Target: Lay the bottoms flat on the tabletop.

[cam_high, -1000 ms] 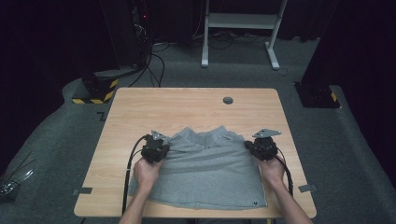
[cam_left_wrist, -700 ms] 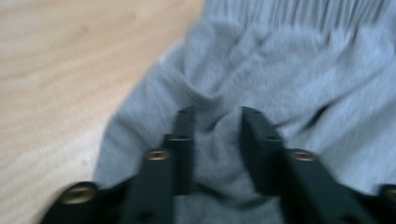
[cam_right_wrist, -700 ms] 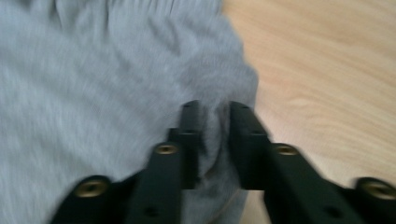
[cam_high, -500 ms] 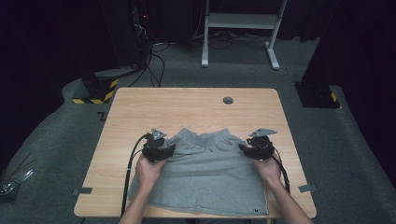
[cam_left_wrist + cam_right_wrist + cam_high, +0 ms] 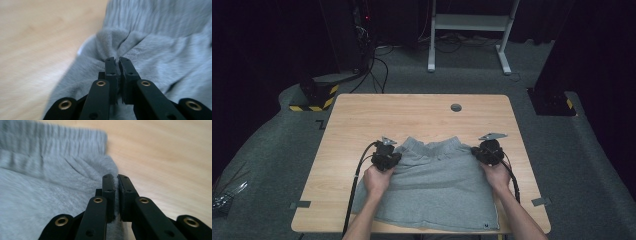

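A wooden table [image 5: 422,115] stands on grey carpet [image 5: 592,165], and on its near half lies a grey garment [image 5: 432,192], spread almost flat with its ribbed waistband [image 5: 439,146] turned toward the far side and its hem along the near edge. A small dark label [image 5: 485,225] sits at the near right corner of the cloth. The person's forearms come in from the near edge, one to each side of the garment. The left hand [image 5: 377,181] holds the left gripper [image 5: 385,156] at the garment's far left corner, just beside the waistband; the right hand [image 5: 497,175] holds the right gripper [image 5: 487,150] at the far right corner. In the left gripper view the two black jaws stand nearly together, having just been closing, with a bunched fold of the grey cloth [image 5: 117,47] pinched between their tips and puckered around them; bare wood [image 5: 37,50] lies to the left. In the right gripper view the jaws are likewise drawn nearly together after just closing, with the garment's side edge [image 5: 115,187] caught in the narrow slit between them, the waistband [image 5: 57,138] beyond and wood [image 5: 170,157] to the right. A black cable [image 5: 357,185] trails from the left gripper back along the forearm. A small round dark hole [image 5: 456,107] marks the table's far part, well apart from the cloth.
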Action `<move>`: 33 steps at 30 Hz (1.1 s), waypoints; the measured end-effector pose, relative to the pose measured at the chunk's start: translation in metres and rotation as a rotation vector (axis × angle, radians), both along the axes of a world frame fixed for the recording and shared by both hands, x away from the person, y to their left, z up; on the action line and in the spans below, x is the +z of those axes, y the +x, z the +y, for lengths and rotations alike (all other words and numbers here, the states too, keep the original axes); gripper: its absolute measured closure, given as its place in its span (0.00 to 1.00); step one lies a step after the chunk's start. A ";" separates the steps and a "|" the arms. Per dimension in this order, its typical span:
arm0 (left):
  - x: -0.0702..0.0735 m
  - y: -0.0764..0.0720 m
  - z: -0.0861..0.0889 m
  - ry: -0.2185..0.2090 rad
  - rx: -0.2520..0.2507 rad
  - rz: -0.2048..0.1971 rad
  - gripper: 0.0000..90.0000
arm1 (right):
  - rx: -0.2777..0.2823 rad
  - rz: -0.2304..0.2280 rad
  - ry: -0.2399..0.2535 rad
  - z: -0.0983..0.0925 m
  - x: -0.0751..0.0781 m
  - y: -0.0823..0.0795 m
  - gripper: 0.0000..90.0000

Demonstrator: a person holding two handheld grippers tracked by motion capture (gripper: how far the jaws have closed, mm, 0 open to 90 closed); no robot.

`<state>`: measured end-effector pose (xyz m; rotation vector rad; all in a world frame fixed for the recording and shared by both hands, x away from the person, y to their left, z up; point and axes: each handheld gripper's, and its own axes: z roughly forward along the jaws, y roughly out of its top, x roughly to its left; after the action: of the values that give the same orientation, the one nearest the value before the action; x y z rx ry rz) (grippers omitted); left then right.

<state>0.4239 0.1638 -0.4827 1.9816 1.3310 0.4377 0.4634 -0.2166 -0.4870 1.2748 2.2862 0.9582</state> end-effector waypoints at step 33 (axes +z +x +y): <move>-0.018 0.002 -0.003 0.009 0.045 0.033 0.52 | 0.033 0.062 0.040 0.007 -0.006 -0.002 0.61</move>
<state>0.4258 0.1607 -0.5004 1.9776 1.3988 0.4348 0.4617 -0.2099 -0.4926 1.3040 2.3534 0.9933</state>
